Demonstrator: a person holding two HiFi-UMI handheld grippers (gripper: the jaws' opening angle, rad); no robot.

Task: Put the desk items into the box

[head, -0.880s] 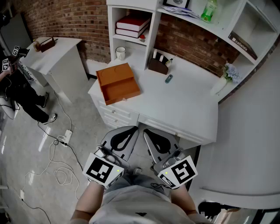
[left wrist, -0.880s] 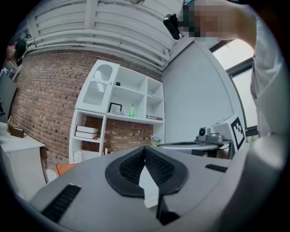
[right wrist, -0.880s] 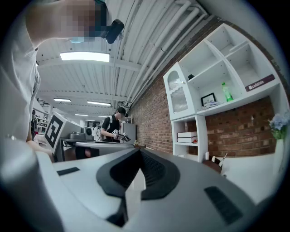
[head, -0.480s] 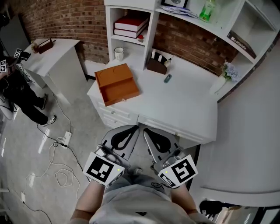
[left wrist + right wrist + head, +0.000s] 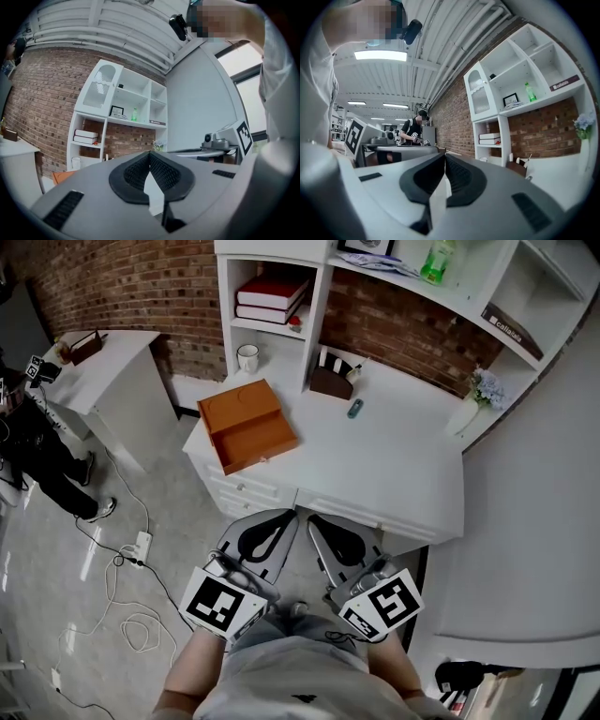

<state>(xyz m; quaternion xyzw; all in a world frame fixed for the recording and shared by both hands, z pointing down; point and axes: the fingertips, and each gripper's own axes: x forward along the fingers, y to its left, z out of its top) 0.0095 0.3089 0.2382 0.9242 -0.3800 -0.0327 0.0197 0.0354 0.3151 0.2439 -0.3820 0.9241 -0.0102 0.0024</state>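
short of desk (image 5: 394, 465) edge — left hand-held gripper (image 5: 289, 516), right hand-held gripper (image 5: 313, 519) closed, empty; box (image 5: 246, 424) at left corner.

A brick wall (image 5: 122, 287) runs behind a white shelf unit (image 5: 319, 306). Red books (image 5: 272, 294) lie stacked in its low left bay, and a green bottle (image 5: 433, 261) stands higher up. Flowers (image 5: 486, 387) sit at the worktop's (image 5: 394, 465) right end. At left, a person (image 5: 42, 451) stands by a side table (image 5: 112, 371). Cables (image 5: 117, 610) trail over the floor (image 5: 56, 549) from what looks like a power strip (image 5: 141, 543).
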